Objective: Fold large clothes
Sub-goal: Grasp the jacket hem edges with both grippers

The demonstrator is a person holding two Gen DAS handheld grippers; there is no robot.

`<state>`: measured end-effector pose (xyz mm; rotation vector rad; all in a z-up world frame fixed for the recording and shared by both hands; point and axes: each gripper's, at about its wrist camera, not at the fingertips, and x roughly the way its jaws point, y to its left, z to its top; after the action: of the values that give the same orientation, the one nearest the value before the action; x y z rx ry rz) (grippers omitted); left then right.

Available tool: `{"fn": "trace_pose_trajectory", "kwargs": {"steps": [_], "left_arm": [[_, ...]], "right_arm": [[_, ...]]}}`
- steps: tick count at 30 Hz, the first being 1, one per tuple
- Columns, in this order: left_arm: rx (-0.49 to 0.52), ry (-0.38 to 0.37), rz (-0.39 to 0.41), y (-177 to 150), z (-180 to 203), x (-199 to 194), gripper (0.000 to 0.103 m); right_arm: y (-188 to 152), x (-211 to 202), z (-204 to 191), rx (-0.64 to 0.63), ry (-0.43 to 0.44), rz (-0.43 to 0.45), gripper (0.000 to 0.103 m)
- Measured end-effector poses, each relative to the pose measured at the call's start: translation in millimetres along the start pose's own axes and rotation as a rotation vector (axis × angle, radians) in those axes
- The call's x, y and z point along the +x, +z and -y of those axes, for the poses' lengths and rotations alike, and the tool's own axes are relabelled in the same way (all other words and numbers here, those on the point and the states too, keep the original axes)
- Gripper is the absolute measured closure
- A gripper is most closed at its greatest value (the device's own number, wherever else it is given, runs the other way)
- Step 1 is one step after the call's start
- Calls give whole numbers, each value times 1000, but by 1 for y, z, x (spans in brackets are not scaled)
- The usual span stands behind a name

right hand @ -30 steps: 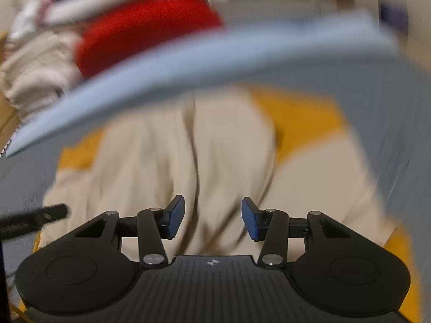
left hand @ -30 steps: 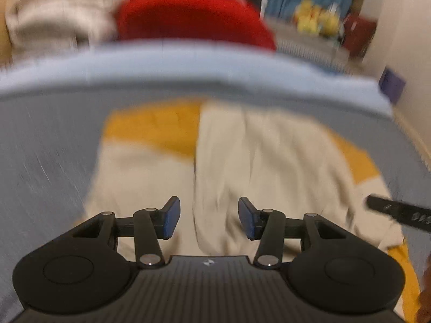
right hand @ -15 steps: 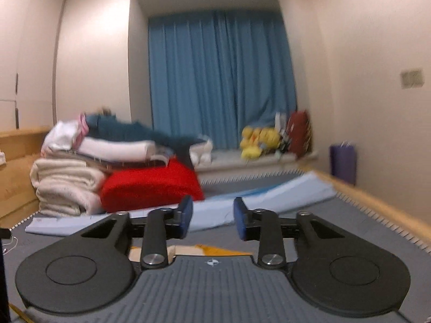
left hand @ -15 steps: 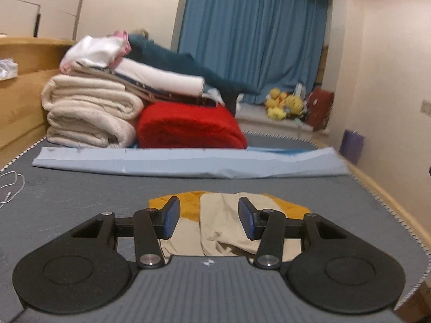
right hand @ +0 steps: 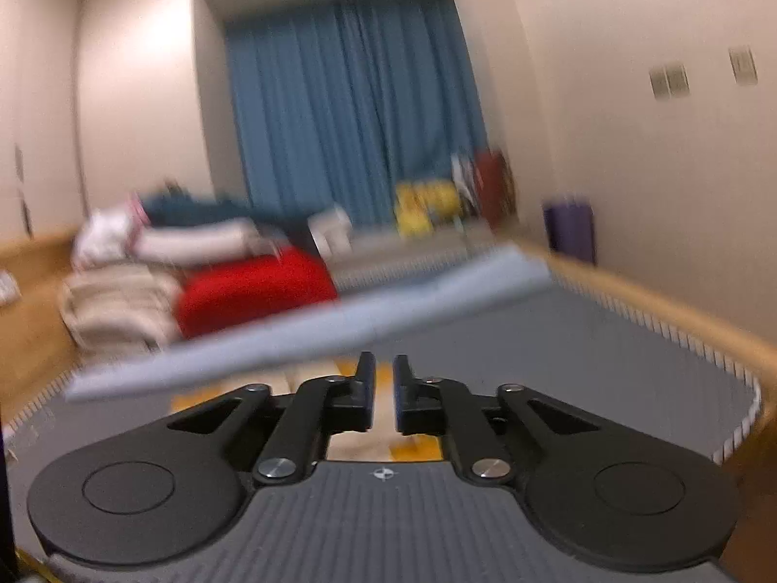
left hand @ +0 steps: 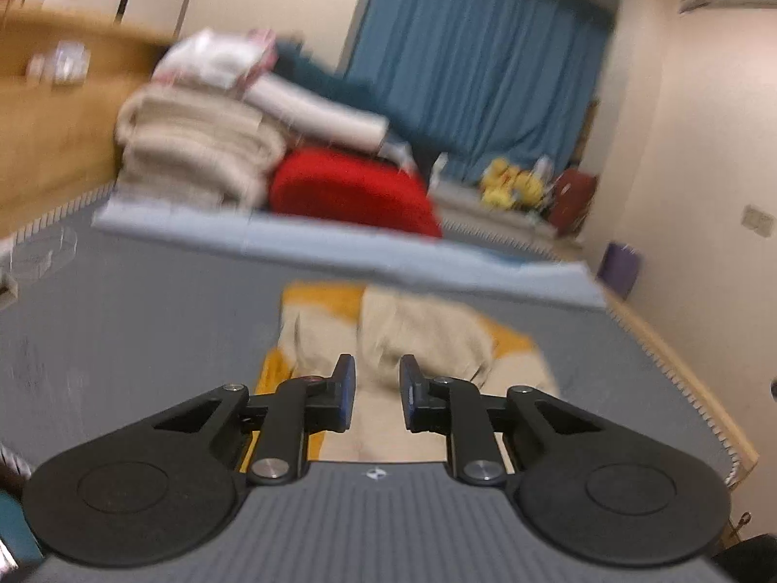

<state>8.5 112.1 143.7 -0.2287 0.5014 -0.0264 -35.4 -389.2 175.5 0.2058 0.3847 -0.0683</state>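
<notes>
A beige and mustard-yellow garment (left hand: 417,335) lies folded on the grey mat (left hand: 145,340), sleeves laid over its middle. My left gripper (left hand: 376,388) hovers above its near end, jaws partly open and empty. In the right wrist view only a strip of the garment (right hand: 311,376) shows behind the fingers. My right gripper (right hand: 383,388) is raised and level, jaws narrowed to a small gap with nothing between them.
A light-blue folded sheet (left hand: 340,252) lies across the mat behind the garment. Stacked cream blankets (left hand: 194,145) and a red blanket (left hand: 354,194) sit beyond it. A wooden edge (right hand: 655,306) bounds the mat on the right. Blue curtains (right hand: 349,111) hang at the back.
Both grippers lifted from close over the garment and tilted up toward the room. The jaws of both have narrowed, the right more than the left. The garment stayed on the mat.
</notes>
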Motion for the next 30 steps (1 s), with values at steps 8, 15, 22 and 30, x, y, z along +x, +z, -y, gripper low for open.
{"fn": "trace_pose_trajectory", "kwargs": {"steps": [8,15,22,30], "left_arm": [[-12,220,-353,-96,-43,124,80],[-123,322,-462,-112,-87,151,60],[-177,313,-570,-123,-94,172,51],[-58,323,-571,-128,-83,169,100]], "right_arm": [[-108,144,34,85,-159,-398,95],[-160,198,42,110,-221,-605,82],[-184,207,50,142,-230,-701,69],[-191,212,47,71,-243,-760,94]]}}
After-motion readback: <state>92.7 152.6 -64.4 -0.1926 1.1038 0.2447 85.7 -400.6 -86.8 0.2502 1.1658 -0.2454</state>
